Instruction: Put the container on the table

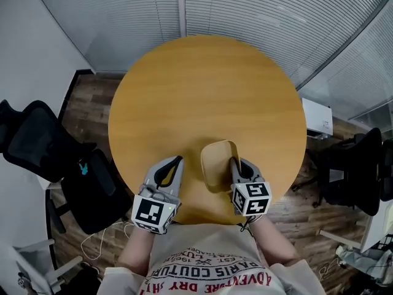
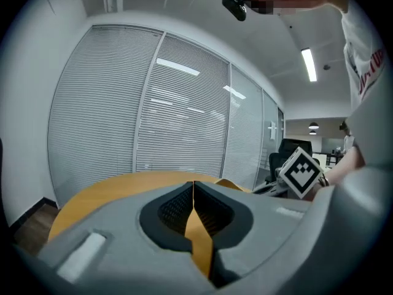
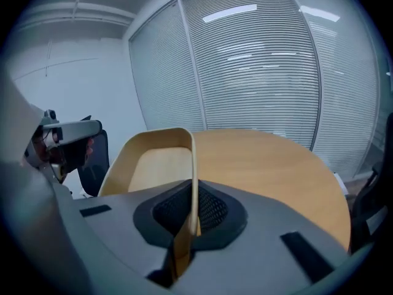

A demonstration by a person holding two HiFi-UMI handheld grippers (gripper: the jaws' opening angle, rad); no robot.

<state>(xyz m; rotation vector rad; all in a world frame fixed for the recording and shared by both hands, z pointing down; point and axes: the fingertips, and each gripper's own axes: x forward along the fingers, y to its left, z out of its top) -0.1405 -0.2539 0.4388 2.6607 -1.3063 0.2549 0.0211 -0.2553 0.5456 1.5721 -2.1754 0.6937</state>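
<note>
A light wooden container with rounded corners is over the near part of the round wooden table. My right gripper is shut on its right wall. In the right gripper view that thin wall stands upright between the jaws of the right gripper, and the container's hollow opens to the left. I cannot tell whether its base touches the tabletop. My left gripper is shut and empty, left of the container, near the table's front edge. Its jaws meet in the left gripper view.
A black office chair stands left of the table and another at the right. A white box sits on the floor at the right. Glass walls with blinds curve round the back. The floor is dark wood.
</note>
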